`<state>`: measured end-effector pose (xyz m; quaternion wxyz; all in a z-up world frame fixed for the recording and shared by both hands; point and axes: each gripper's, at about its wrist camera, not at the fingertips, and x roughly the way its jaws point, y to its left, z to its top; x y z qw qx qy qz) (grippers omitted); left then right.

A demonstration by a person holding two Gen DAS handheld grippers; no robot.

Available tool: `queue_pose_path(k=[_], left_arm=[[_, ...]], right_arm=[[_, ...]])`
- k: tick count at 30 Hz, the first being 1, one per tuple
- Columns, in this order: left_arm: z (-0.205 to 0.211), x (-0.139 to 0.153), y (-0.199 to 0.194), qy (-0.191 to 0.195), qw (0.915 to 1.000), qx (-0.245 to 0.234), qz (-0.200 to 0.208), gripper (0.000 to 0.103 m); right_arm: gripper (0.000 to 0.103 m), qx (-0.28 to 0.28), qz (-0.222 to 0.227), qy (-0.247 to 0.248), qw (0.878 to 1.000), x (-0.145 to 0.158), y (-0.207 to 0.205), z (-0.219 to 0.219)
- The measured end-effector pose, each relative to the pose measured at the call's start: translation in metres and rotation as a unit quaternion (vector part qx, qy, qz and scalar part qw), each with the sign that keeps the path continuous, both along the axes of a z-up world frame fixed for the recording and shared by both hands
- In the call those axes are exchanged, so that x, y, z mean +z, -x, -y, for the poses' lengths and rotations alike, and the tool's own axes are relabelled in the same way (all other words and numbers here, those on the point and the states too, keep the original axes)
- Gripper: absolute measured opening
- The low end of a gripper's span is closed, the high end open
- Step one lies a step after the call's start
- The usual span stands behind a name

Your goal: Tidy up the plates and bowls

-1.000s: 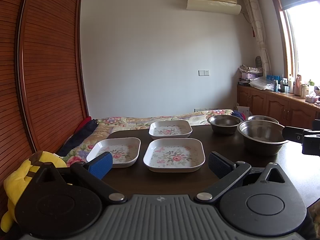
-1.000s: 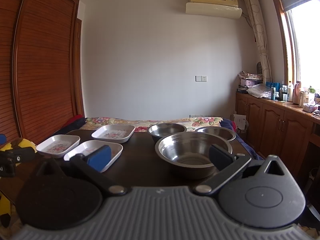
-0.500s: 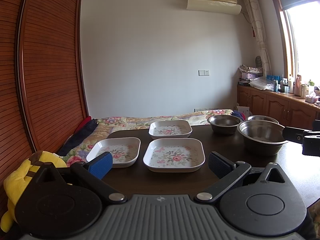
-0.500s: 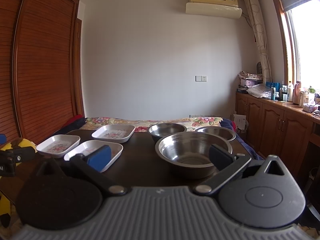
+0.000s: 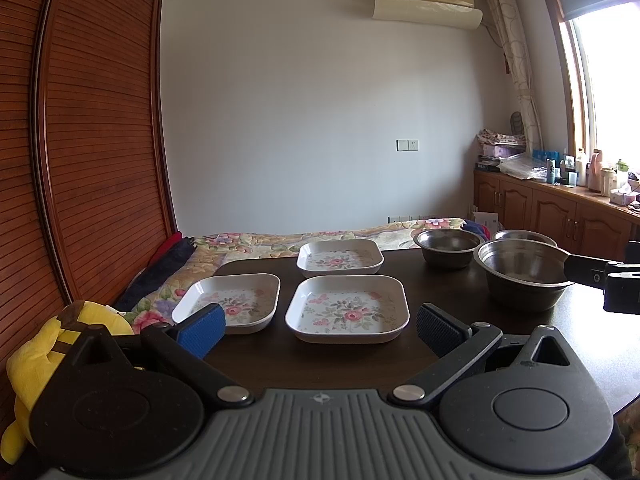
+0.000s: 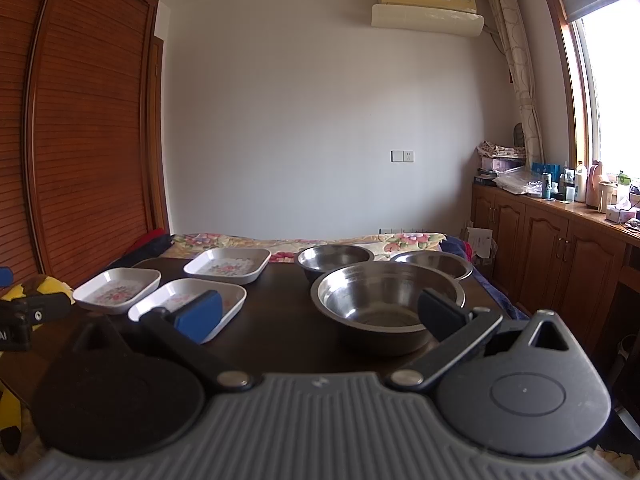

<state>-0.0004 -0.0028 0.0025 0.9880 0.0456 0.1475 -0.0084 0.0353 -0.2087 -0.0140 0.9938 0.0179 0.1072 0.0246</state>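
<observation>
The left gripper (image 5: 318, 322) is held above the near edge of the dark tabletop (image 5: 444, 288); its fingers (image 5: 202, 325) are spread wide apart and nothing is grasped between them. Just ahead of them, between the two pads, a square flowered plate (image 5: 347, 308) is seen lying flat; a second flowered plate (image 5: 232, 300) is placed beside it, ahead of the left finger, and a third flowered plate (image 5: 340, 255) is set farther ahead, behind the first one. To the right of these fingers a large steel bowl (image 5: 522, 278) is standing; two smaller steel bowls (image 5: 448, 246) are found behind it, near the far edge.

The right gripper (image 6: 318, 314) is also released; its fingers (image 6: 199, 315) are opened wide and are holding nothing. The large steel bowl (image 6: 386, 304) is located directly ahead, partly covered by the right finger; the nearest plate (image 6: 188, 304) is partly hidden behind the left finger. A bed with a flowered cover (image 5: 280, 240) is seen beyond the tabletop; a yellow soft toy (image 5: 52, 352) is lying to the left of the left gripper.
</observation>
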Motion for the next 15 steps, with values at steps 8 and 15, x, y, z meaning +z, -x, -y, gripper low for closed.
queue_pose_path(k=[8,15], left_arm=[[0.0000,0.0000,-0.0001,0.000,1.0000,0.000,0.000,0.103],[0.0015,0.0003,0.0000,0.000,1.0000,0.000,0.000,0.103]], right_arm=[[0.103,0.000,0.000,0.000,1.000,0.0001,0.0002,0.0004],[0.103,0.001,0.000,0.000,1.000,-0.0001,0.0001,0.0003]])
